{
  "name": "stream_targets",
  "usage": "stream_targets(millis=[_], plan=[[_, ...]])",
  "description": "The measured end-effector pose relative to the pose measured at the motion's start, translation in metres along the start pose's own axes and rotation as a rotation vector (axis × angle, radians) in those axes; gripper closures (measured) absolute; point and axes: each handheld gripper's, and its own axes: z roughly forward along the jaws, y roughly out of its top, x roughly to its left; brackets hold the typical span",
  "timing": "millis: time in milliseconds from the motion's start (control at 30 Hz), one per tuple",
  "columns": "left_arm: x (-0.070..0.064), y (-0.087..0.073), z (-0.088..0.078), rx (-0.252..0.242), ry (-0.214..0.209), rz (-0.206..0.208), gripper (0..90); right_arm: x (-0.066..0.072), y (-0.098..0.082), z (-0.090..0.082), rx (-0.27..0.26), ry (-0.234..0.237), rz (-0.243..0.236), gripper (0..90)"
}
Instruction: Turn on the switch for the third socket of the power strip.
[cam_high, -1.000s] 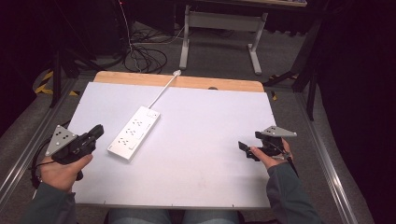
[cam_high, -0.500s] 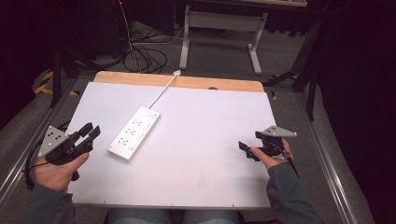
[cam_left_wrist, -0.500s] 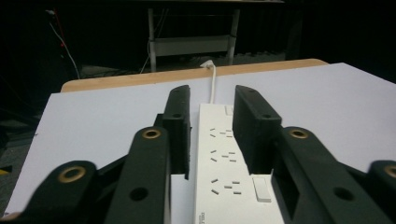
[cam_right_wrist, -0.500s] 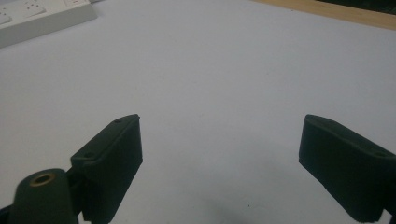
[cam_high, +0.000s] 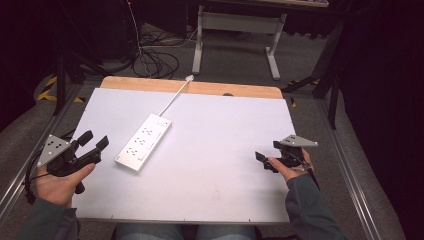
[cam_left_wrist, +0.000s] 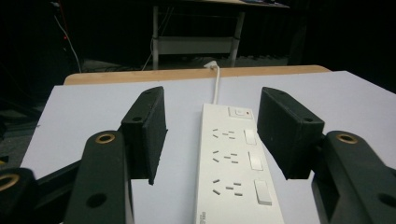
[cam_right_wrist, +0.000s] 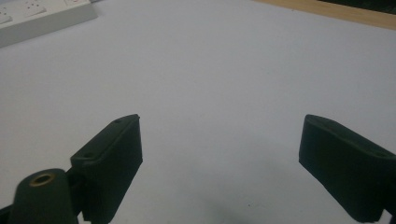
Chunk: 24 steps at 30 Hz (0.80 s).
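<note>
A white power strip (cam_high: 143, 142) lies slanted on the white tabletop (cam_high: 220, 130), its cord (cam_high: 176, 95) running off the far edge. My left gripper (cam_high: 95, 140) hovers at the table's left edge, aimed at the strip's near end but apart from it. Its jaws have just been opening and stand open with nothing between them. In the left gripper view the left gripper (cam_left_wrist: 212, 135) frames the power strip (cam_left_wrist: 233, 158), which lies just ahead. My right gripper (cam_high: 267, 152) rests open near the right edge. In the right gripper view the right gripper (cam_right_wrist: 219, 154) spans bare tabletop, the power strip (cam_right_wrist: 37, 16) far off.
A wooden strip (cam_high: 200, 87) borders the table's far edge. Metal rails (cam_high: 345, 165) run along both sides. Beyond the table, loose cables (cam_high: 150, 55) lie on the floor beside a white desk frame (cam_high: 235, 30).
The left gripper's jaws went from shut to open, the hand staying in place. The right gripper and the power strip have not moved.
</note>
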Motion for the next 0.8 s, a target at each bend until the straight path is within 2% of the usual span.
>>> stream_targets(millis=[300, 533, 800], plan=[[0.0005, 0.0005, 0.0009, 0.012, -0.002, -0.007, 34.4, -0.0001, 0.0000, -0.0002, 0.000, 0.001, -0.001, 13.7], [0.0008, 0.0013, 0.0013, 0.015, -0.007, -0.036, 26.8, 0.0000, 0.0000, 0.0000, 0.000, 0.000, 0.000, 13.7], [0.0015, 0.0018, 0.0006, 0.000, 0.001, -0.051, 11.1, 0.0001, 0.0000, -0.0001, -0.001, -0.001, 0.001, 13.6]])
